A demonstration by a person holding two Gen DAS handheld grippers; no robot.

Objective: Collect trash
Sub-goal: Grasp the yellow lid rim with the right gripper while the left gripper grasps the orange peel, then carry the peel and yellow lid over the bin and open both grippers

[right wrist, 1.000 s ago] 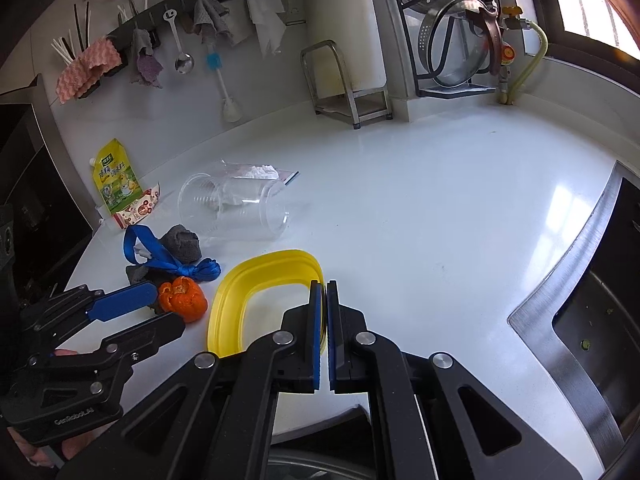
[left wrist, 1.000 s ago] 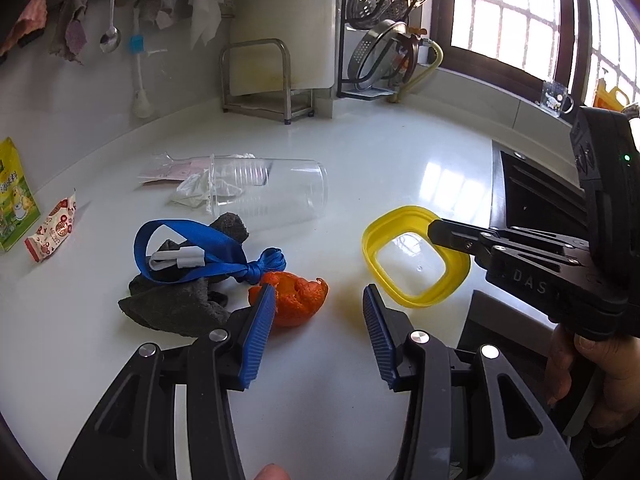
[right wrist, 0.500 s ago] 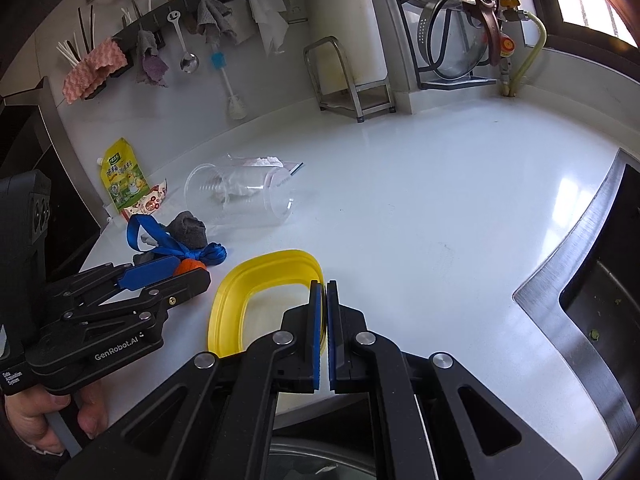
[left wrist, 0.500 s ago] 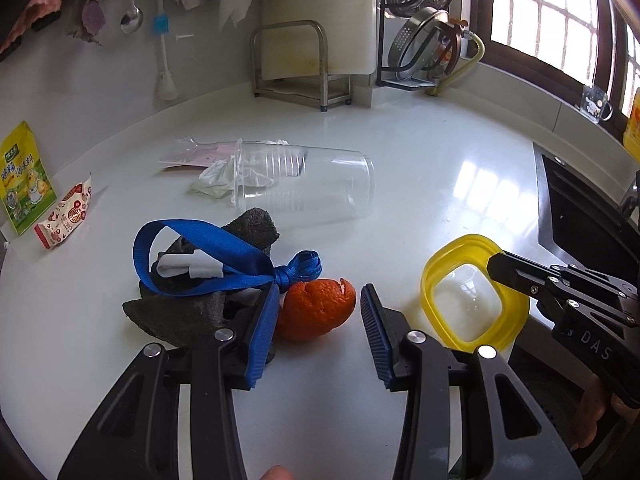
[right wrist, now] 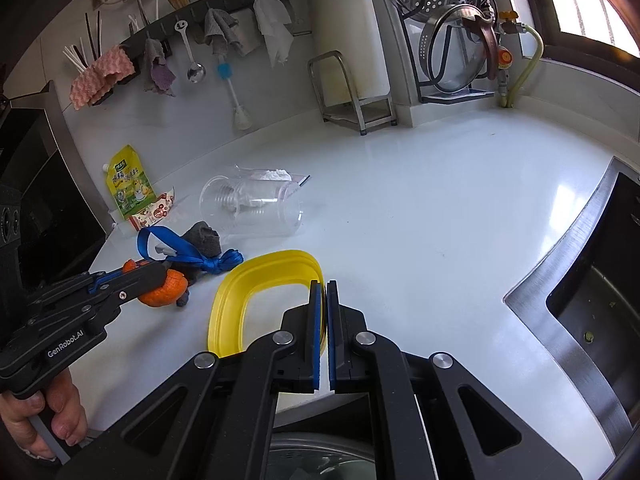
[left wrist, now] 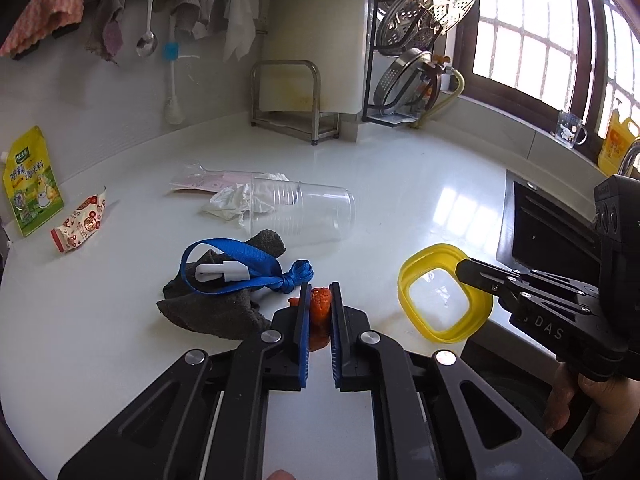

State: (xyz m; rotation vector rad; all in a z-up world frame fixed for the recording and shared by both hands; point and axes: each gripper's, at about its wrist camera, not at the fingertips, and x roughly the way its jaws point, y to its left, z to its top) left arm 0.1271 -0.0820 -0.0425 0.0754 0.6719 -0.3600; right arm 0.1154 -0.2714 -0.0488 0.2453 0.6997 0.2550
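Observation:
My left gripper (left wrist: 320, 300) is shut on an orange peel (left wrist: 320, 312), squeezed between its blue pads just above the white counter; in the right wrist view the peel (right wrist: 166, 290) shows under the left gripper (right wrist: 132, 276). My right gripper (right wrist: 323, 292) is shut on the rim of a yellow plastic container (right wrist: 256, 280), which also shows in the left wrist view (left wrist: 440, 292). A blue ribbon (left wrist: 240, 264) lies on a dark grey cloth (left wrist: 216, 304) left of the peel.
A clear plastic cup (left wrist: 304, 212) lies on its side with crumpled tissue (left wrist: 236, 204) and a clear wrapper (left wrist: 208, 180) behind it. Snack packets (left wrist: 76, 228) lie at the far left. A sink (right wrist: 592, 300) is on the right.
My left gripper moved forward and closed on the orange peel. My right gripper has stayed shut on the yellow container.

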